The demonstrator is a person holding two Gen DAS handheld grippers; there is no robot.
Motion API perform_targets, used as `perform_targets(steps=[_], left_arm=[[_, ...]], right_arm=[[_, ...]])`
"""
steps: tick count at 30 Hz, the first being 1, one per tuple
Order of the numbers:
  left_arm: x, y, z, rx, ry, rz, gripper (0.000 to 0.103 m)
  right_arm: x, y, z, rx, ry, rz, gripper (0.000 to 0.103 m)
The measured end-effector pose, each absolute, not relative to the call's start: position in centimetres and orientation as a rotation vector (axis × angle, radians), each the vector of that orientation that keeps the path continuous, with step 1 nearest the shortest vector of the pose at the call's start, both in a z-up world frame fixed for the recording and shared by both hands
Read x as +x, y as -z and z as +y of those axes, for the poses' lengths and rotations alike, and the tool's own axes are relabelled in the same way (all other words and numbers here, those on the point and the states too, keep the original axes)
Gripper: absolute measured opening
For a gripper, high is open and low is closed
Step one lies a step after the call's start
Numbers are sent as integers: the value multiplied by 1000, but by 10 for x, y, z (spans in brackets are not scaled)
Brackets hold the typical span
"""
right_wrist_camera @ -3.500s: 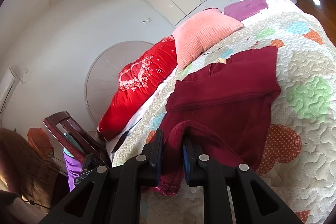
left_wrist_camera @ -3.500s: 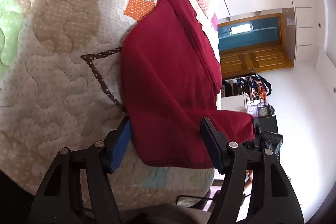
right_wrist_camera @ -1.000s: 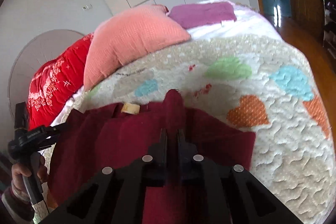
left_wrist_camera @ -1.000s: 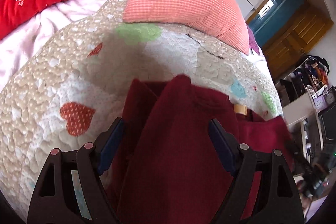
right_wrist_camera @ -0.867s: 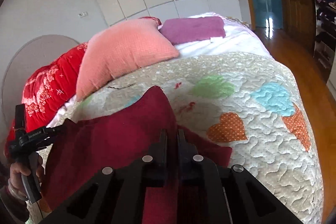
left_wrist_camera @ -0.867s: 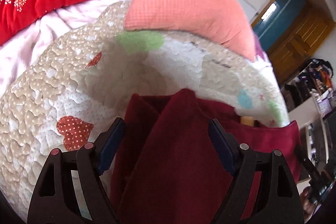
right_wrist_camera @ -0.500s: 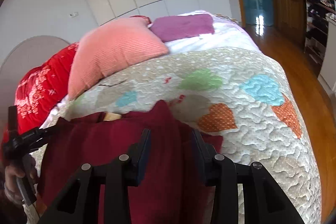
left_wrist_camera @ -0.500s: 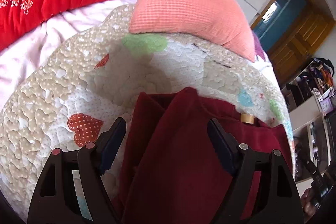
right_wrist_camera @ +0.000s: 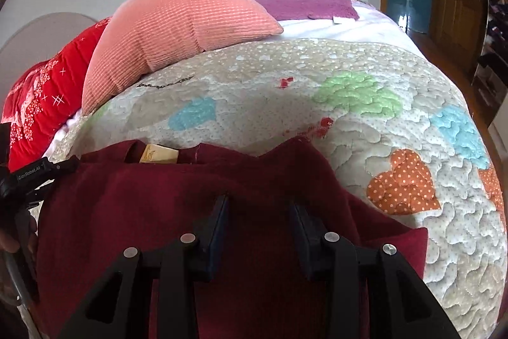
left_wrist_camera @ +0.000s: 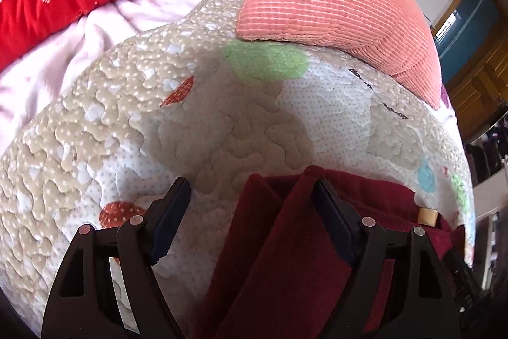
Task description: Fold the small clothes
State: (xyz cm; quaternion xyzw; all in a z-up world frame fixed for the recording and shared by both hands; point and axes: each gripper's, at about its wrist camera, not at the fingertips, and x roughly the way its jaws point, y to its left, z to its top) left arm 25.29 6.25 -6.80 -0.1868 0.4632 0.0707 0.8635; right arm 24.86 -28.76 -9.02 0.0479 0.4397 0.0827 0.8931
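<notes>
1. Quilted bedspread (right_wrist_camera: 365, 129) with coloured heart patches covers the bed, a salmon pillow (right_wrist_camera: 177, 30) at its head
2. Maroon garment (right_wrist_camera: 190, 199) lies folded on the quilt's near part
3. Right gripper (right_wrist_camera: 257, 220) has just parted its jaws, now slack over the cloth
4. Left gripper (left_wrist_camera: 250, 212) stands wide, gripping nothing
</notes>
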Motion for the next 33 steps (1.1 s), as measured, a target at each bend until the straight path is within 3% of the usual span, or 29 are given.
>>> perform_targets(steps=[8,11,17,33], left_arm=[[221,45,61,-372,-103,913,80],[195,31,58,-387,-48,891,80],[145,22,46,-367,13,891,80],[75,32,48,-251,-62,881,80]], right_arm=[[194,49,-297,141,-223,873,37],[158,37,-299,126,-246,846,42],[131,71,-305,76,-190,932,45],[92,31,-238,92,-324,845,45]])
